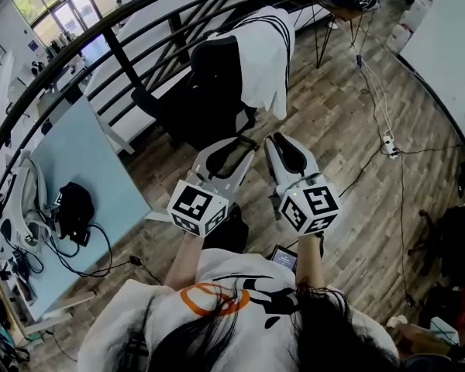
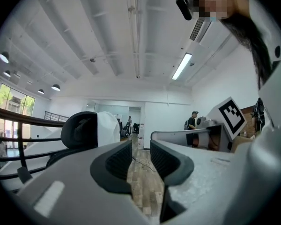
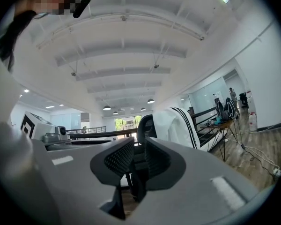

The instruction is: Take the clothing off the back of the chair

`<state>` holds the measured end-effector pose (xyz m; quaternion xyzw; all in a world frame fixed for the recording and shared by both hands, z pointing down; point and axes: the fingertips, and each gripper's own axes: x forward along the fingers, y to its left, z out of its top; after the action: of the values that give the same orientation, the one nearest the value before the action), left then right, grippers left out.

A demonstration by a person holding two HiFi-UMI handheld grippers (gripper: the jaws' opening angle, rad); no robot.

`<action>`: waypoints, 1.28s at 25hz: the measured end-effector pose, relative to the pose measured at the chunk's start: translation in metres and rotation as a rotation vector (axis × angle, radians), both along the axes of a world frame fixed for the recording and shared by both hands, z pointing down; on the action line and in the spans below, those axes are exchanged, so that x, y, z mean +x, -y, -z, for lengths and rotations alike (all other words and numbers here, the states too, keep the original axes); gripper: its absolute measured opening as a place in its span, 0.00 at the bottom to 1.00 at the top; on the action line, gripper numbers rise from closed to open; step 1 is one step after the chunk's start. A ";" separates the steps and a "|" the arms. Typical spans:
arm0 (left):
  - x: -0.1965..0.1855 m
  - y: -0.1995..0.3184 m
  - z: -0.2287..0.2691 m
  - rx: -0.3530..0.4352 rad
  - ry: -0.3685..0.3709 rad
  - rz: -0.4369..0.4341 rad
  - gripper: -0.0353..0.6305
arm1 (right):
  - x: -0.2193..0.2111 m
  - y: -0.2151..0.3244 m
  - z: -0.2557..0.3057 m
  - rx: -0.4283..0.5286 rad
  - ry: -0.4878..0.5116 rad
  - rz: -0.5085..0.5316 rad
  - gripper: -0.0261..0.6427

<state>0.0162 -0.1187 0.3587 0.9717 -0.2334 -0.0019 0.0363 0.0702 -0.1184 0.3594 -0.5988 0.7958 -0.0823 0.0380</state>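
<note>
The person holds both claws out in front of the chest, side by side and close together, each pointing level and away from the body. The left claw [image 1: 236, 147] has its jaws apart, with a clear gap and nothing gripped. The right claw [image 1: 285, 147] has its jaws almost together, leaving a narrow slit between the pads, and also grips nothing. The left forearm [image 1: 184, 259] and right forearm [image 1: 311, 256] are bare and reach forward.

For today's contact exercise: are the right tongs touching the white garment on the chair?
Apart. The right gripper view shows the white garment beyond the empty right tongs.
</note>
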 end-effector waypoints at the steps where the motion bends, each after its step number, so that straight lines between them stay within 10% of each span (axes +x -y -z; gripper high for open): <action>1: 0.002 0.012 0.000 0.001 0.001 0.003 0.37 | 0.000 0.011 -0.001 -0.004 -0.008 0.009 0.15; 32: 0.037 0.182 -0.011 -0.089 -0.057 -0.125 0.48 | 0.058 0.180 -0.020 -0.098 -0.083 -0.120 0.71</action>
<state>0.0536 -0.3010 0.3697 0.9814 -0.1707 -0.0170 0.0864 0.1284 -0.2985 0.3789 -0.6496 0.7542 -0.0940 -0.0196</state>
